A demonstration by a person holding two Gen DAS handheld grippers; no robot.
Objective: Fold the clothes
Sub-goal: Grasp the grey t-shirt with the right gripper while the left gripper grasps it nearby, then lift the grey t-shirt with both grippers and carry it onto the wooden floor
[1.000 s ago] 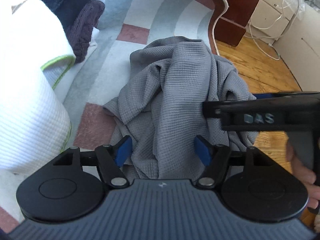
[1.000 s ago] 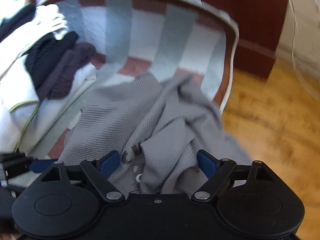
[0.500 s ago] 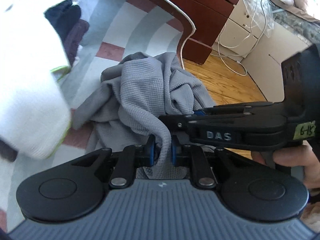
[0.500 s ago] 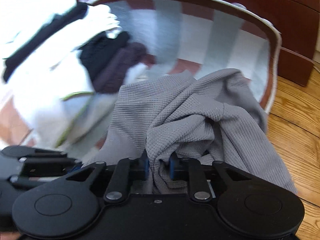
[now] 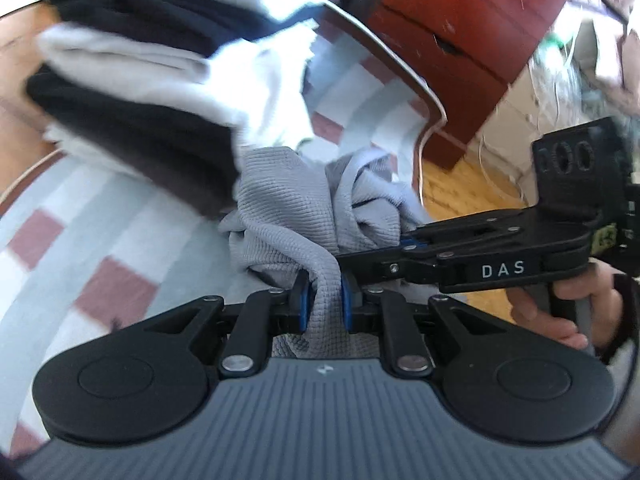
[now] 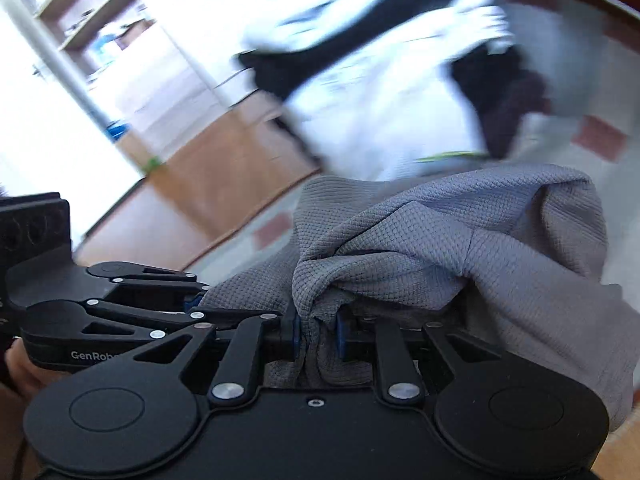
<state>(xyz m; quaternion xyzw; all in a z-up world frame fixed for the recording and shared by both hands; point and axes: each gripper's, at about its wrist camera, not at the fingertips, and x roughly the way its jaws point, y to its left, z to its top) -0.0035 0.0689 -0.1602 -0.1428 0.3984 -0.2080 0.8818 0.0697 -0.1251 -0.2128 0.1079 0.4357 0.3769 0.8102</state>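
Grippers, left and right, each clamp bunched grey garment; thin pinches close together could slip, dropping it.

In my left wrist view the stack of folded clothes blocks the upper left, touching the grey garment bunched ahead. The right gripper bars the right middle. The striped rug lies open at lower left. In my right wrist view the left gripper crowds the lower left; wooden floor opens at centre left.
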